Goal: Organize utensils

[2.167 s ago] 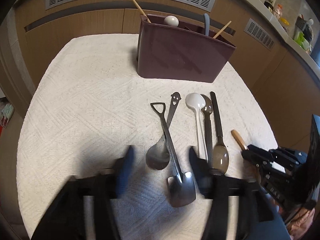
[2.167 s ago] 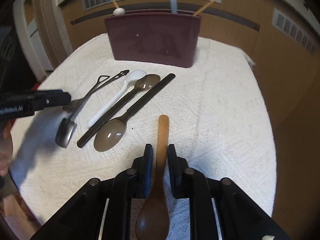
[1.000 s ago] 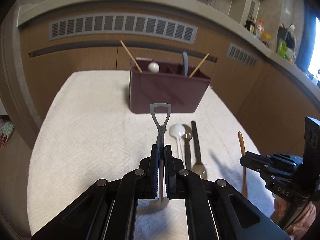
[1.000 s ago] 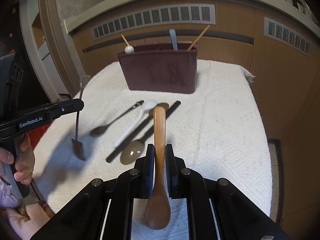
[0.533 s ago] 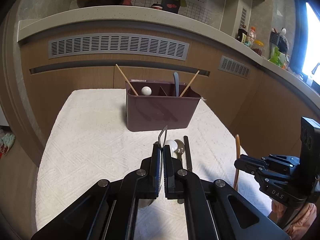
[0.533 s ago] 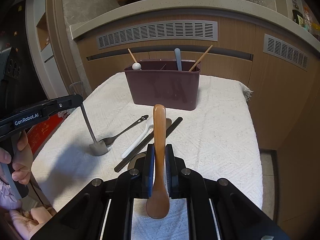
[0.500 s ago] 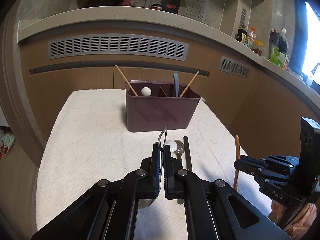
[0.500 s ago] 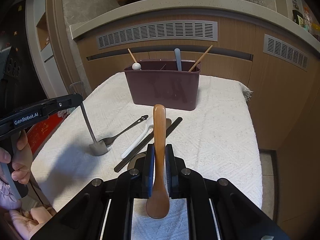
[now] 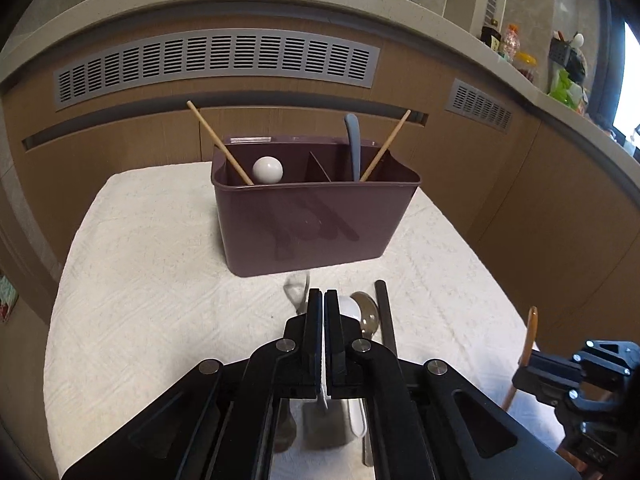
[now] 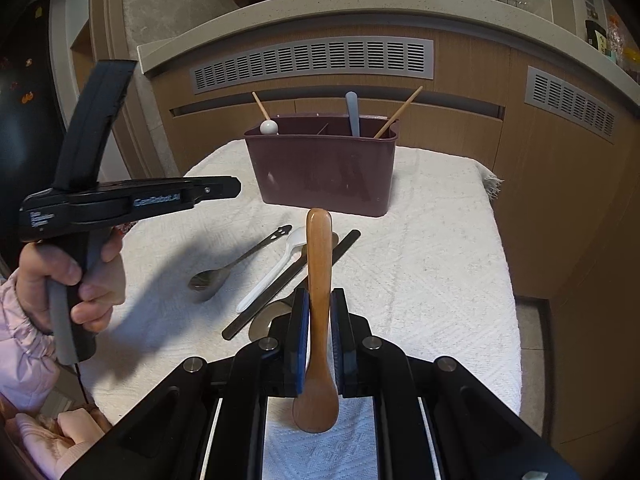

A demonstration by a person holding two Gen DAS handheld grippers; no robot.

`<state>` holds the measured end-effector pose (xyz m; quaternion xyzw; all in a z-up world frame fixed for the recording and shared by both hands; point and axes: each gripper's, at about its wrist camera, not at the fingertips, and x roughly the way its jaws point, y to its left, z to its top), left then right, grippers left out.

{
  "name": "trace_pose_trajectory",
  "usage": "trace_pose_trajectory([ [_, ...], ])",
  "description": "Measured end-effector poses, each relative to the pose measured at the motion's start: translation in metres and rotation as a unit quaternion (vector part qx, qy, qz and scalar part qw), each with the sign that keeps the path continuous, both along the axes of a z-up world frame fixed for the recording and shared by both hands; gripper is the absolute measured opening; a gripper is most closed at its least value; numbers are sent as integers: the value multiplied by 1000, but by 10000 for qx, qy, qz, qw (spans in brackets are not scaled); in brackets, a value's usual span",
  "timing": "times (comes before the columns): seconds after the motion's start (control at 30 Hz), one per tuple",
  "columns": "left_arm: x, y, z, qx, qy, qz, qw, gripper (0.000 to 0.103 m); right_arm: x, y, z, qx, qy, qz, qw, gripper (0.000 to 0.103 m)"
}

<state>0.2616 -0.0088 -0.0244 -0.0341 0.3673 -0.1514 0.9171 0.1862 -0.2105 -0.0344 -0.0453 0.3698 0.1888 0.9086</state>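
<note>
Gripping a wooden spoon (image 10: 318,280) by its handle, the right hand-held gripper (image 10: 319,320) was closed on the utensil, which stood nearly upright between the pads with its bowl toward the camera and its handle tip pointing toward the far side of the table (image 10: 440,280). The left hand-held gripper (image 9: 323,312) was likewise closed, clamping a thin metal utensil (image 9: 298,290) whose blurred looped handle end projected just beyond the fingertips and whose wider end showed beneath the gripper body; in the right wrist view this gripper (image 10: 224,189) hovered above the left side of the table, held by a hand (image 10: 76,280) in a pink sleeve. A maroon utensil caddy (image 9: 316,220) stood on the far middle of the white textured cloth (image 9: 160,300) covering the table; its left compartment held a wooden stick (image 9: 218,144) and a white ball-ended piece (image 9: 267,169), and its right compartment held a pale blue handle (image 9: 353,140) and a second wooden stick (image 9: 386,146). On the cloth, near the caddy, lay a metal spoon with a face-shaped cutout handle (image 10: 240,260), a white plastic spoon (image 10: 276,272), a dark flat-handled utensil (image 10: 292,284) and, partly hidden behind the right gripper, another metal spoon bowl (image 10: 266,318). Wooden cabinet panels with grey vent grilles (image 9: 216,64) stood behind the table.
</note>
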Motion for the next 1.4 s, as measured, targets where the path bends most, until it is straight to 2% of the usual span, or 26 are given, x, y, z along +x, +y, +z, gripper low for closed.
trace_pose_trajectory([
  [0.1,3,2,-5,53,95,49,9999,0,6,-3,-4,-25,70,-70,9999,10],
  [0.27,5,7,-26,162,789,-66,9967,2,16,-10,-15,50,286,-148,9995,10],
  [0.37,-3,3,-43,-32,1208,-230,9924,3,20,-11,-22,50,402,-206,9990,10],
  [0.43,-14,-3,-48,-138,1210,-437,9916,5,21,-11,-25,42,421,-212,9989,10],
  [0.5,-26,-8,-48,-84,1028,-629,9927,11,19,-12,-25,14,381,-212,9990,10],
  [0.53,-31,-11,-47,8,900,-649,9938,22,17,-13,-25,17,370,-215,9991,10],
  [0.57,-31,-14,-46,52,818,-628,9947,39,17,-14,-25,25,368,-219,9991,10],
  [0.63,-21,-18,-42,26,746,-494,9960,58,18,-16,-26,27,388,-252,9989,10],
  [0.8,36,-32,-46,-148,1187,-410,9920,57,17,-16,-28,42,396,-278,9988,10],
  [0.87,54,-42,-51,-10,1293,-435,9906,45,17,-17,-28,26,378,-290,9989,10],
  [0.97,68,-55,-64,417,1373,-428,9887,44,18,-21,-28,3,363,-320,9988,10],
  [1.07,69,-60,-67,584,1163,-502,9902,43,20,-23,-30,2,388,-335,9987,10],
  [1.1,67,-60,-68,607,1094,-530,9907,41,21,-24,-31,2,397,-341,9986,10],
  [1.13,64,-60,-68,588,976,-601,9917,32,22,-24,-31,8,405,-340,9986,10],
  [1.23,53,-61,-68,708,728,-642,9928,31,26,-23,-32,25,423,-342,9985,10],
  [1.4,16,-41,-50,302,367,-547,9974,31,26,-21,-28,70,392,-299,9988,10],
])
